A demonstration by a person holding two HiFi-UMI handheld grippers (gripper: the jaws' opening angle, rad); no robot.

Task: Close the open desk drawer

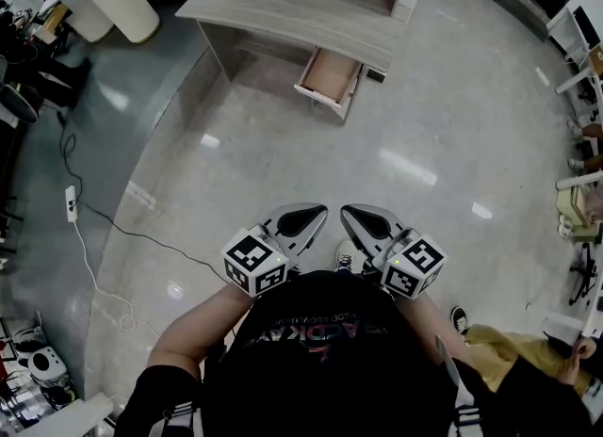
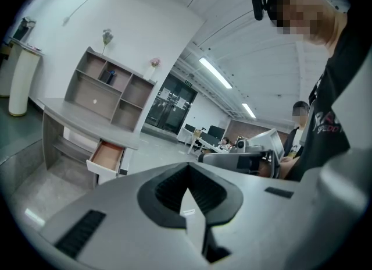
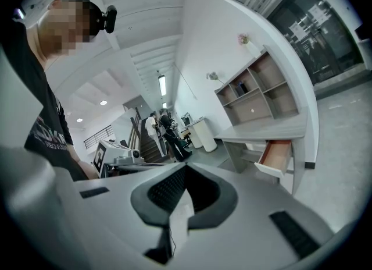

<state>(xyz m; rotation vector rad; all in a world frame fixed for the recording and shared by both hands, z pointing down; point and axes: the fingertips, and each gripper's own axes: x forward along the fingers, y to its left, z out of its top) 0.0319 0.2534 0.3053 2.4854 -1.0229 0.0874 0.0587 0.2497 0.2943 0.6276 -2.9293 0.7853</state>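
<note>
Both grippers were clenched on nothing: my left gripper point(image 1: 318, 209) and my right gripper point(image 1: 347, 211) sat side by side in front of my chest, jaws pressed together, pointing roughly toward the open drawer of pale wood with a white front point(image 1: 330, 77). That drawer stood pulled out from under the right end of the long grey wood-grain surface point(image 1: 283, 9), well apart from me across the glossy pale floor point(image 1: 283, 162).

I judged the task barely begun: this was the approach step, with no contact made. The next move would call for walking up, setting a closed gripper tip flat against the white front panel, and pushing straight in, square to the surface's front edge, so the drawer would not skew.

Between us the floor lay open. A white power strip with its cable point(image 1: 71, 202) trailed at my left, off the straight line, and a person in a yellow top point(image 1: 499, 346) was low at my right, so I reckoned the direct path safest.
</note>
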